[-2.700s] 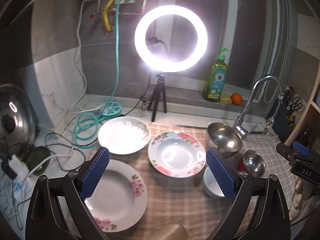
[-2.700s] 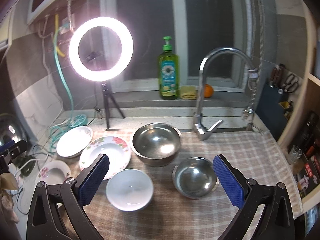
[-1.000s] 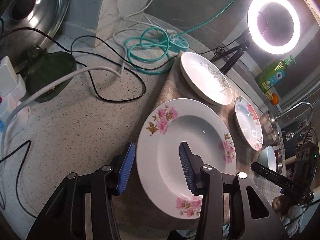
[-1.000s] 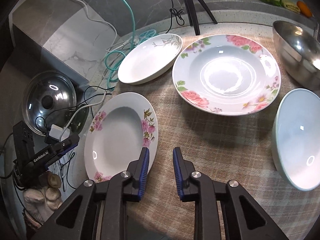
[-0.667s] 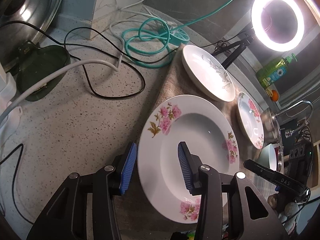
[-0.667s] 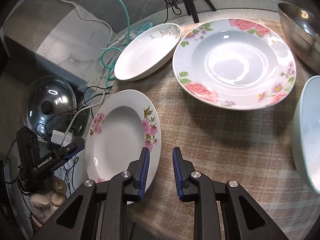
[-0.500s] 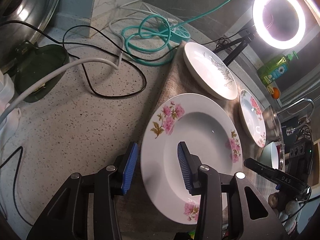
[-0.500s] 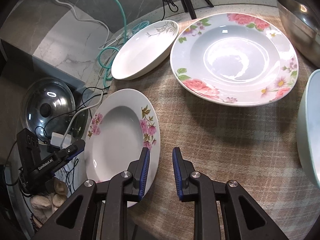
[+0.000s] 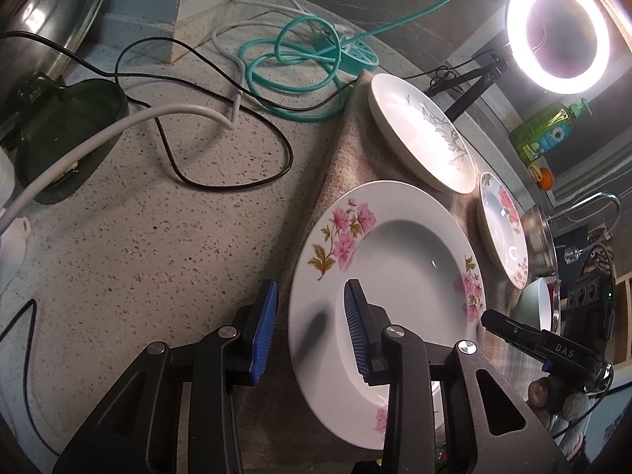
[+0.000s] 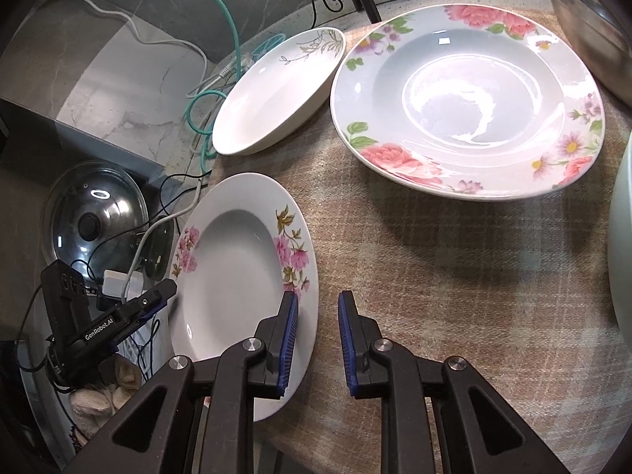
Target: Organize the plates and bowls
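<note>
A white deep plate with pink flowers (image 9: 395,260) (image 10: 233,260) lies at the left end of the checked cloth (image 10: 434,276). My left gripper (image 9: 310,328) straddles its left rim, jaws closing, with a gap still showing on both sides of the rim. My right gripper (image 10: 318,339) stands narrowly open over the plate's right rim; its left pad hangs above the plate, its right pad above the cloth. Each gripper shows at the edge of the other's view. Farther back lie a leaf-patterned white plate (image 9: 422,138) (image 10: 276,94) and a rose-rimmed plate (image 10: 466,98) (image 9: 501,229).
A steel bowl (image 10: 592,19) and a white bowl (image 10: 622,256) sit at the right. Cables and a teal hose (image 9: 292,67) cross the speckled counter to the left, near a pot lid (image 10: 94,221). A ring light (image 9: 557,27), soap bottle (image 9: 545,130) and faucet (image 9: 592,205) stand behind.
Both grippers have tipped down from the back wall to the pink-flowered plate and sunk toward it. The left jaws have narrowed around its left rim; the right jaws stayed narrow.
</note>
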`<state>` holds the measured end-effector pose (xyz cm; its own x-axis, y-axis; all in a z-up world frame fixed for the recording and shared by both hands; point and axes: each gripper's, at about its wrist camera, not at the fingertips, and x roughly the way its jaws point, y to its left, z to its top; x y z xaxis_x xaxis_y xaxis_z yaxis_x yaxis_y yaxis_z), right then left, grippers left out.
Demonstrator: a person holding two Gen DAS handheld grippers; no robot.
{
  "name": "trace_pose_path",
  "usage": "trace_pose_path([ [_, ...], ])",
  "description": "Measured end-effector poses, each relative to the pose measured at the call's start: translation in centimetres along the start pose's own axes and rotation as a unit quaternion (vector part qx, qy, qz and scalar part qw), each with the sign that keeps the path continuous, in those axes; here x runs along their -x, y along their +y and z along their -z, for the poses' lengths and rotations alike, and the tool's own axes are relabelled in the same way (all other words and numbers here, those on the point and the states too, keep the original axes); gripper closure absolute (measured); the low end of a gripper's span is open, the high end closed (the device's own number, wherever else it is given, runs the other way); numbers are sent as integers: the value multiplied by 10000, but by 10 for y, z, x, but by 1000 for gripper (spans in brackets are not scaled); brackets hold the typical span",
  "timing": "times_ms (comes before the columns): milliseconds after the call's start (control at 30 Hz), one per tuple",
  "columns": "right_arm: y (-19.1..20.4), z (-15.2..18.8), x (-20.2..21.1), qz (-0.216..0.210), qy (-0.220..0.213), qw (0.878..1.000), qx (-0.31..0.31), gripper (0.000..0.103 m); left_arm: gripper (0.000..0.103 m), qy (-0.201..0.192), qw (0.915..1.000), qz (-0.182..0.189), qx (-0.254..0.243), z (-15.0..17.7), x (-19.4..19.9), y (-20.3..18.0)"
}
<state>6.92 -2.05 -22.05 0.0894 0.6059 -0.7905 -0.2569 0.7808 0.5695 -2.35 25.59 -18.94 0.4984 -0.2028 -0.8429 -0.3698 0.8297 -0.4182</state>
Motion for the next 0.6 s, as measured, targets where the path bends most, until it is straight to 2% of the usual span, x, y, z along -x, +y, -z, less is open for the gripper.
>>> trace_pose_path([
  [133,2,-1,-2,12,3,10000,9,85,77,89,9999,61,13,-1,-4,2],
  [200,4,-2,-3,-12,18,10000,21,91,79,117,9999,81,3,-1,-6,2],
  [600,2,-4,-6,-129,66,9999,-72,91,80,151,9998,86,-132,-3,-8,-1],
])
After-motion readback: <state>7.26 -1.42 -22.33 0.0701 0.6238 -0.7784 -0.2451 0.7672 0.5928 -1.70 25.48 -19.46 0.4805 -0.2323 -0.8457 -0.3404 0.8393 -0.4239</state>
